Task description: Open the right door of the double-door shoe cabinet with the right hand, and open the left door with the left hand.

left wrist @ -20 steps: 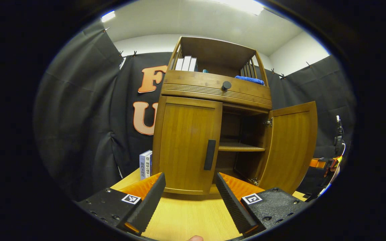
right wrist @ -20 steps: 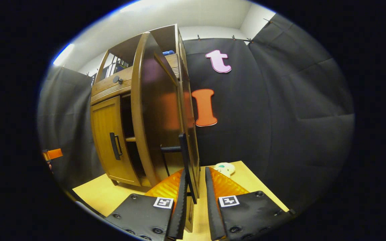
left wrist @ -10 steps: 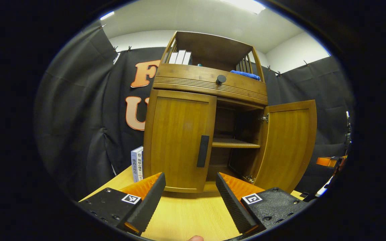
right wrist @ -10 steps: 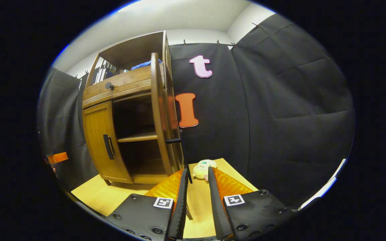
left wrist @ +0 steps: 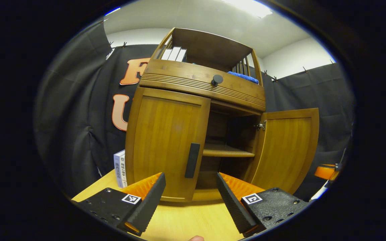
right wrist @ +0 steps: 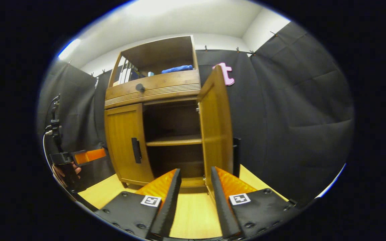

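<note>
Handle point(left wrist: 192, 160) of the left door point(left wrist: 166, 144) is what the coming move turns on: a dark upright bar, long axis vertical, set at that door's right edge beside the open middle of the shoe cabinet point(left wrist: 209, 90). In the left gripper view it stands straight ahead of the left claw point(left wrist: 191, 204), just above the gap between the two fingers and a little farther off, so the approach looks like a plain forward reach. That claw is spread wide and holds nothing; its gap is far broader than the bar, and the fingers lie left and right of the bar's line, which suits closing across its narrow width. The left door is still shut flat against the frame. The right door point(right wrist: 214, 130) already stands swung out, its inner shelf point(right wrist: 174, 140) in sight. The right claw point(right wrist: 194, 201) hangs back over the tabletop point(right wrist: 193, 217), parted partway and empty, near that open door's lower edge but not touching it. The left claw is clearly the nearer to the remaining handle.
</note>
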